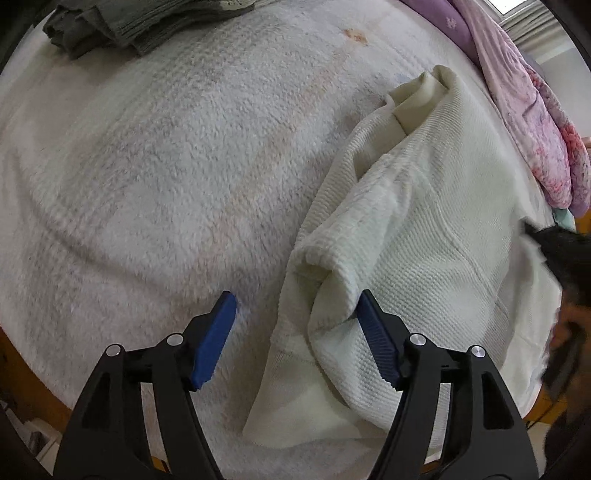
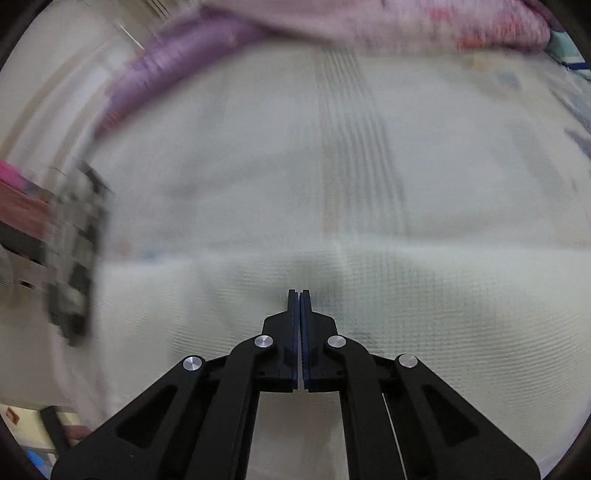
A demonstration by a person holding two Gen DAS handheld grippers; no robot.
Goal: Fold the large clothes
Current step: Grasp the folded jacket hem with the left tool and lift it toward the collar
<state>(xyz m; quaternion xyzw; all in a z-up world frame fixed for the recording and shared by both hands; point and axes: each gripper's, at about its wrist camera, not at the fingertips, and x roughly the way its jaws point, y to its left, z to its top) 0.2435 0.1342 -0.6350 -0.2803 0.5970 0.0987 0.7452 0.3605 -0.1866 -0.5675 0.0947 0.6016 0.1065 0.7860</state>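
Observation:
A cream waffle-knit garment [image 1: 417, 236] lies partly folded on the white fleece blanket [image 1: 155, 177], at the right of the left wrist view. My left gripper [image 1: 295, 314] is open, its blue pads either side of a bunched fold at the garment's near left edge. My right gripper [image 2: 299, 295] is shut, its pads pressed together just above the garment's knit surface [image 2: 406, 302]; whether cloth is pinched between them does not show. The right wrist view is blurred by motion. The other gripper shows as a dark blur [image 1: 565, 258] at the garment's right edge.
A grey-green garment [image 1: 122, 22] lies bunched at the blanket's far left. A pink and purple quilt [image 1: 528, 110] runs along the far right, also in the right wrist view [image 2: 332, 26]. A dark checked object [image 2: 74, 258] stands at the left, blurred.

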